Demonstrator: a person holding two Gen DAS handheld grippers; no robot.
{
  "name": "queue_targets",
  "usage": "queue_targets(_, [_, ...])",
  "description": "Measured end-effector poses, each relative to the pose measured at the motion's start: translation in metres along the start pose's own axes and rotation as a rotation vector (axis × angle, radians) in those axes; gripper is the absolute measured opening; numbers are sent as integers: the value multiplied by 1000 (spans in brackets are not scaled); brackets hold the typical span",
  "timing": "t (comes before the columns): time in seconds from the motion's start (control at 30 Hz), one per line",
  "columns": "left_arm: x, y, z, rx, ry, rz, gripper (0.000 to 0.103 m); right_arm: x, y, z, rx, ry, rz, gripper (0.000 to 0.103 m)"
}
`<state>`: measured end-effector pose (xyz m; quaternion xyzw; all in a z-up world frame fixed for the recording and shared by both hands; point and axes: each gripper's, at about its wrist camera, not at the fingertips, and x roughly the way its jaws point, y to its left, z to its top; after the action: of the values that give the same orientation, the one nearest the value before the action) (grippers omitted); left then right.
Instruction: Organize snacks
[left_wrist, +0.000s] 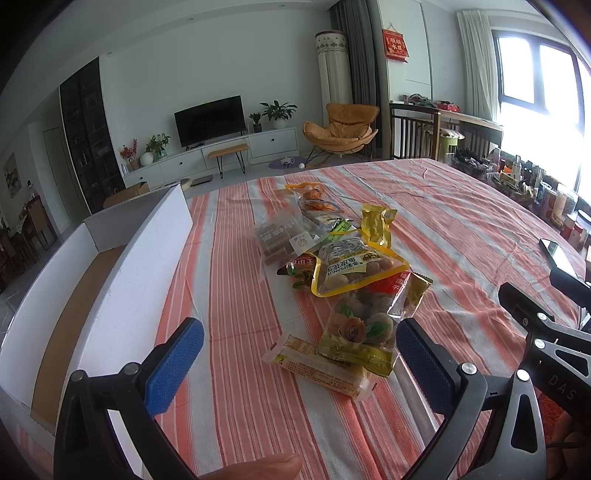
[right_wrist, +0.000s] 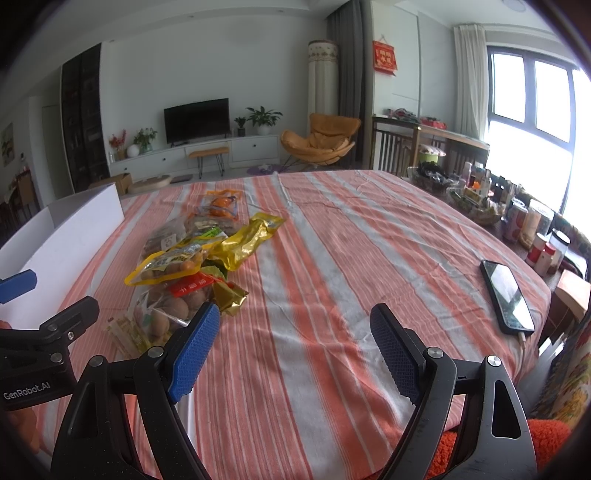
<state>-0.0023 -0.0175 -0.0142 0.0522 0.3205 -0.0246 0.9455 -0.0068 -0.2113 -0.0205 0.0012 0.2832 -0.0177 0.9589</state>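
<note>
1. Leftmost on the striped cloth of the desk (right_wrist: 332, 258) stands a white box (left_wrist: 122, 295) with its top open; the part of its brown floor that shows is bare, and the rest of its inside is out of view.
2. Just right of the box lies the pile of snack packets (left_wrist: 332, 266), stretched in a long heap that runs from near the left gripper away toward the far edge of the desk.
3. Nearest in the pile, a long wafer-like bar (left_wrist: 317, 363) lies crosswise, with its long axis running left to right in the left wrist view.
4. On the bar's far side rests a clear bag of round brown snacks (left_wrist: 365, 317), and a yellow-edged peanut bag (left_wrist: 354, 266) overlaps that one farther up.
5. A gold packet (right_wrist: 251, 236) sticks out to the right side of the heap, its long axis slanting away and rightward.
6. At the far end lies a clear pouch with orange contents (right_wrist: 219, 205).
7. A phone (right_wrist: 508, 295) lies well apart, near the desk's right edge.
8. The left gripper (left_wrist: 295, 354) stands wide apart and empty, with the bar and the brown-snack bag between its jaws but untouched.
9. The right gripper (right_wrist: 291, 347) is spread wide over bare cloth, holding nothing.
</note>
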Motion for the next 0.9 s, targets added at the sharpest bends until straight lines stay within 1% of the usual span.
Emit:
queue_targets(0.73, [3,0,-3,-2,13,-4,103,0,-1,1,3,3,2,86])
queue_targets(0.9, [7,3,-5,-1,30,-6,103,0,-2,0,3,3,2,86])
